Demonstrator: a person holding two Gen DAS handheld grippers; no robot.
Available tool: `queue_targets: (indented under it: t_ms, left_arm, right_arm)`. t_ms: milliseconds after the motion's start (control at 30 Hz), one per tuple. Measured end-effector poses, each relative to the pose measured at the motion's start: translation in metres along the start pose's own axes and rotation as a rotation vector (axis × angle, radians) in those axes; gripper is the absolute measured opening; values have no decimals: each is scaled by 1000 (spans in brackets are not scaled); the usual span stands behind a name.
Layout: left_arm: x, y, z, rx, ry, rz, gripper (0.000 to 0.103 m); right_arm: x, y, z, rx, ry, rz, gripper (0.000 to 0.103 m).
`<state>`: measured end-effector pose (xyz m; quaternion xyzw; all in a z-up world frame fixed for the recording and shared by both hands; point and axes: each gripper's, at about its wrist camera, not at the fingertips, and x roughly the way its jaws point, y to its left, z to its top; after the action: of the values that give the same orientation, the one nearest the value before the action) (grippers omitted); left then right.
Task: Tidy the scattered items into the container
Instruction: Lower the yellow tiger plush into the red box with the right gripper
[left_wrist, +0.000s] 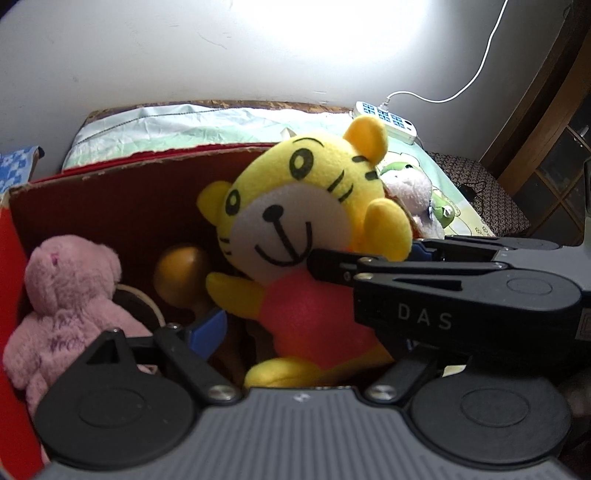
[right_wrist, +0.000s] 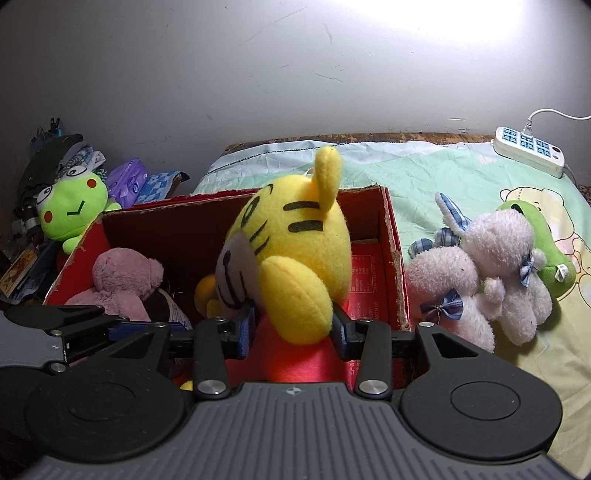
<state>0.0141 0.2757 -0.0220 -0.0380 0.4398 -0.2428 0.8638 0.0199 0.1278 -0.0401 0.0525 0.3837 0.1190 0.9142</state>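
A yellow tiger plush (left_wrist: 295, 221) in a red shirt hangs over the open red cardboard box (left_wrist: 122, 206). My right gripper (right_wrist: 293, 325) is shut on the tiger plush (right_wrist: 291, 251) at its shoulder and body, and it also shows in the left wrist view (left_wrist: 369, 262), coming in from the right. My left gripper (left_wrist: 306, 332) is open, with its blue left pad (left_wrist: 207, 328) beside the tiger; its right finger is hidden behind the right gripper. A pink bear (left_wrist: 62, 295) lies in the box's left end (right_wrist: 122, 280), next to a brown wooden toy (left_wrist: 181, 277).
Two pale pink plush animals (right_wrist: 480, 273) and a green plush (right_wrist: 546, 251) lie on the bedsheet right of the box. A green frog plush (right_wrist: 74, 210) sits behind the box's left corner. A white power strip (right_wrist: 528, 147) lies by the wall.
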Motion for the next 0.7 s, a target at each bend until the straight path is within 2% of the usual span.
queue_targets:
  t_ms: [167, 300, 333, 467, 700]
  left_arm:
    - [5, -1, 5, -2, 9, 0, 91]
    - [1, -7, 7, 20, -1, -3, 88]
    - [-2, -9, 8, 28, -7, -12, 84]
    - [-4, -12, 11, 51, -12, -15, 84]
    - [-14, -8, 5, 50, -17, -41, 84]
  right_arm:
    - [-9, -16, 3, 93, -15, 65, 47]
    - [-24, -20, 3, 103, -76, 79, 47]
    - [-27, -20, 4, 106, -93, 86, 47]
    - [-33, -25, 6, 138, -136, 101, 47]
    - [-35, -29, 7, 152, -174, 98, 40]
